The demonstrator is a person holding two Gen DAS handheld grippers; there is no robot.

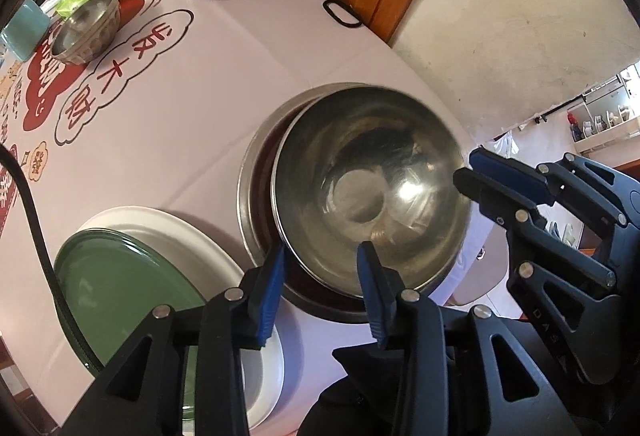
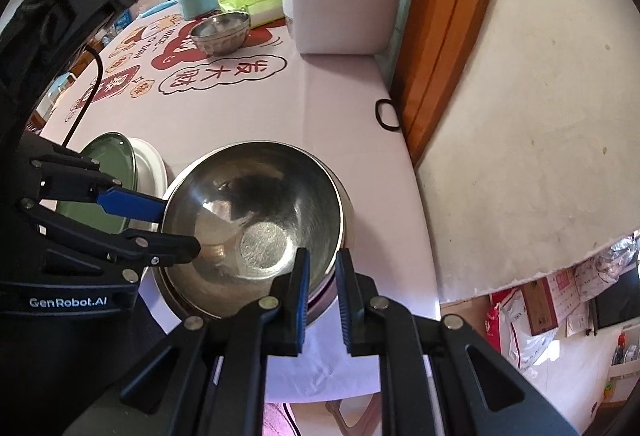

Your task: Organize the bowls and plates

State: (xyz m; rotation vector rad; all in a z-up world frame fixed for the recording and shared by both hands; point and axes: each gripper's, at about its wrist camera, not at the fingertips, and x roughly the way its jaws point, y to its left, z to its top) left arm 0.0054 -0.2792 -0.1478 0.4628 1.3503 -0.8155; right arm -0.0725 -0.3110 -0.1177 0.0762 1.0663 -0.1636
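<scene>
Nesting a steel bowl (image 1: pixel 372 187) into a larger bowl (image 1: pixel 256 195), left claw (image 1: pixel 320 268) apart astride its rim, right claw (image 2: pixel 322 272) apart there too. Stacked already: green plate (image 1: pixel 120 276) on white plate (image 1: pixel 200 236). Left: small bowl (image 1: pixel 86 25) far across the surface (image 1: pixel 240 55).

The steel bowl (image 1: pixel 368 191) hides most of the pot (image 1: pixel 256 171) beneath it; the green plate (image 1: pixel 120 276) covers the white plate (image 1: pixel 192 232).
</scene>
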